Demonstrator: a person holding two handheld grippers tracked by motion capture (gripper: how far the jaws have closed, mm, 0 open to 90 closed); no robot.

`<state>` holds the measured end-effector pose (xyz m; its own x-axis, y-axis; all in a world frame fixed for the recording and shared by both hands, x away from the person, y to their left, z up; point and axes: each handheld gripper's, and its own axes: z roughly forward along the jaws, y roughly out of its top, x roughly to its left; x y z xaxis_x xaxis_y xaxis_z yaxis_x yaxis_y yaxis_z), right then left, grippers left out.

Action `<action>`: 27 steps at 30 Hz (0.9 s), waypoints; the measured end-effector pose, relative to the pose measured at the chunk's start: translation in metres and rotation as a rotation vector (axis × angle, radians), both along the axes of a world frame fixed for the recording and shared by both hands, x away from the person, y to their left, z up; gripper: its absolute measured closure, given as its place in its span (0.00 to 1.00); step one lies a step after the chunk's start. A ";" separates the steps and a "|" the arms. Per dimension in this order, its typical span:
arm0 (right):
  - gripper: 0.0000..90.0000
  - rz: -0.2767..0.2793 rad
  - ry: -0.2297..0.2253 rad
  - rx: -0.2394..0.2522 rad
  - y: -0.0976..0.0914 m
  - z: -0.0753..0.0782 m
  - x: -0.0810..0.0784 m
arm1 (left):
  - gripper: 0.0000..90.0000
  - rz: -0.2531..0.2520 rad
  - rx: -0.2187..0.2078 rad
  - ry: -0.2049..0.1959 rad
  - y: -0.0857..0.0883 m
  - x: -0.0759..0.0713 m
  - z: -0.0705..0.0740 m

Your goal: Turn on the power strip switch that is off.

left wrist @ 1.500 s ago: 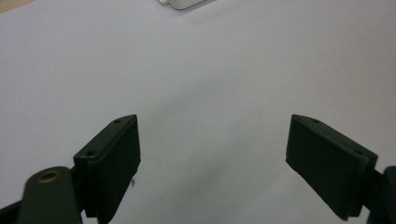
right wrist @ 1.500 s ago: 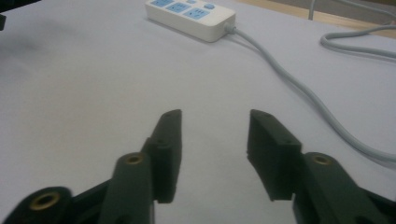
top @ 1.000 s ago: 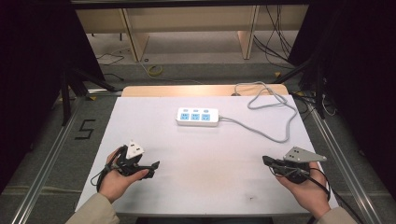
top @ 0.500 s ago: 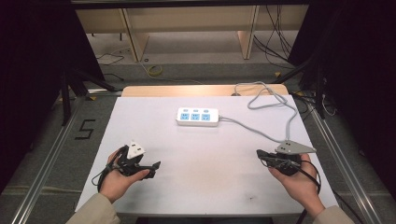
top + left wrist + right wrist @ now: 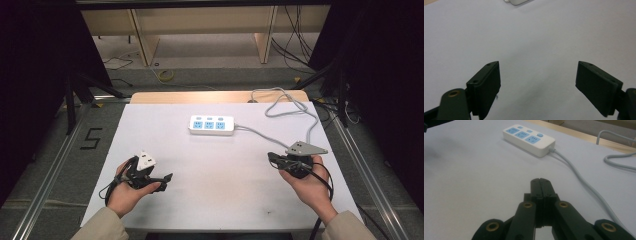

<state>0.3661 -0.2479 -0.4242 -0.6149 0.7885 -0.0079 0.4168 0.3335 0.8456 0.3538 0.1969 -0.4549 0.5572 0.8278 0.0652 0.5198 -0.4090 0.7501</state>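
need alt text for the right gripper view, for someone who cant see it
The right gripper points across a white table with its two black jaws shut together and nothing between them. Ahead of it lies a white power strip with blue sockets, its grey cable trailing back along the gripper's right side.

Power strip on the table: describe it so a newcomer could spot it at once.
On the white table, look toward the far edge, near the middle. There lies the white plastic power strip with three blue socket faces in a row. A grey cable trails from its right end.
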 end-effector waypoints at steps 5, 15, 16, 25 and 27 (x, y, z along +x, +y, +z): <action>1.00 0.003 0.003 -0.002 0.006 0.001 0.008 | 0.22 -0.001 -0.001 0.001 0.000 0.000 0.000; 1.00 -0.007 0.011 0.002 0.014 0.003 0.026 | 0.22 -0.003 -0.003 -0.001 0.000 0.000 0.000; 1.00 -0.007 0.014 0.002 0.016 0.003 0.029 | 0.22 -0.003 -0.003 0.000 0.000 0.000 0.000; 1.00 -0.009 0.022 -0.005 0.022 0.003 0.040 | 0.22 -0.007 -0.001 0.001 0.000 -0.001 0.000; 1.00 -0.009 0.021 -0.006 0.024 0.003 0.043 | 0.22 -0.010 -0.001 0.000 0.000 0.000 0.000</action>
